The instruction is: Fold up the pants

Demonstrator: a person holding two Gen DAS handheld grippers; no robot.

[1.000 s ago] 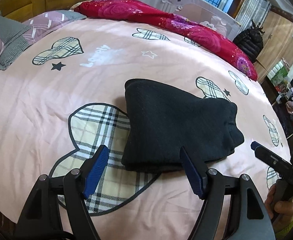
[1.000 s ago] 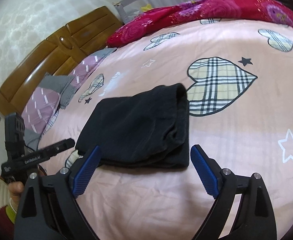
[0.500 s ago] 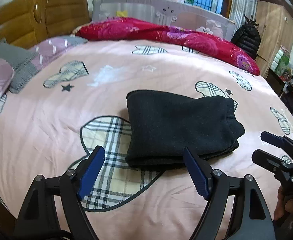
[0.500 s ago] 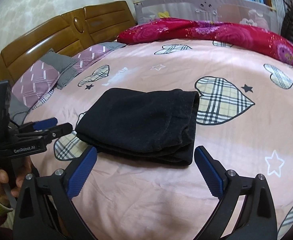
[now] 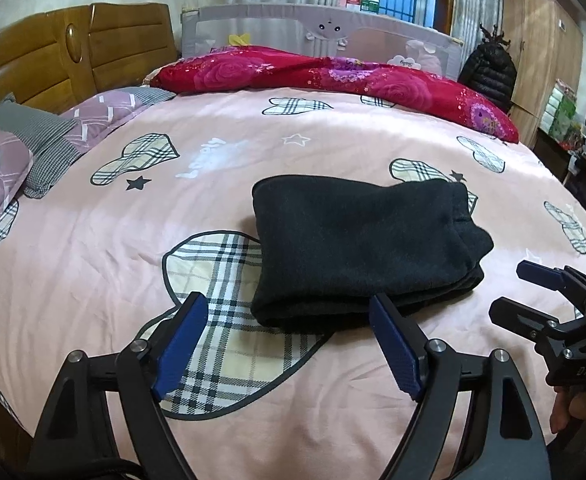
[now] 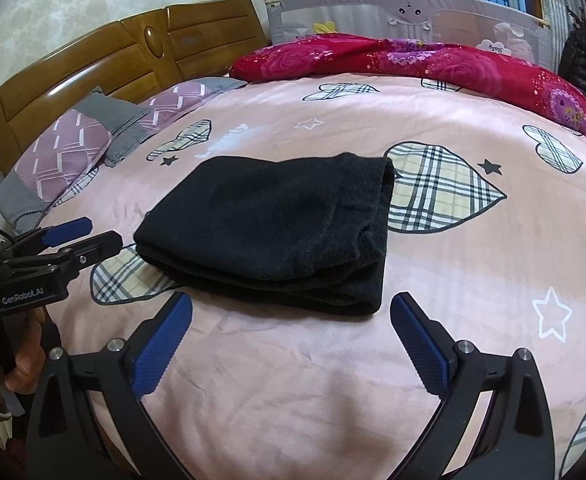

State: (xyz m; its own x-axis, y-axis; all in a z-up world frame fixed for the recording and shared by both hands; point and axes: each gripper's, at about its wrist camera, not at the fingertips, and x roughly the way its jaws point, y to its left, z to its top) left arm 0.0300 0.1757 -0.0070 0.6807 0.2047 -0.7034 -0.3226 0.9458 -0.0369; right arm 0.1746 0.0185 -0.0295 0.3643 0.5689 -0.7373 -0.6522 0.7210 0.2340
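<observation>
While the folded pants lie on the bed | left claw, right claw just short, both apart, empty

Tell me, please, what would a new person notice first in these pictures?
First, the black pants, folded into a compact stack, lying in the middle of the pink bedsheet with plaid hearts. Next, the left gripper and the right gripper, both open and empty, just in front of the stack. Behind, a red floral quilt lies along the far edge.
</observation>
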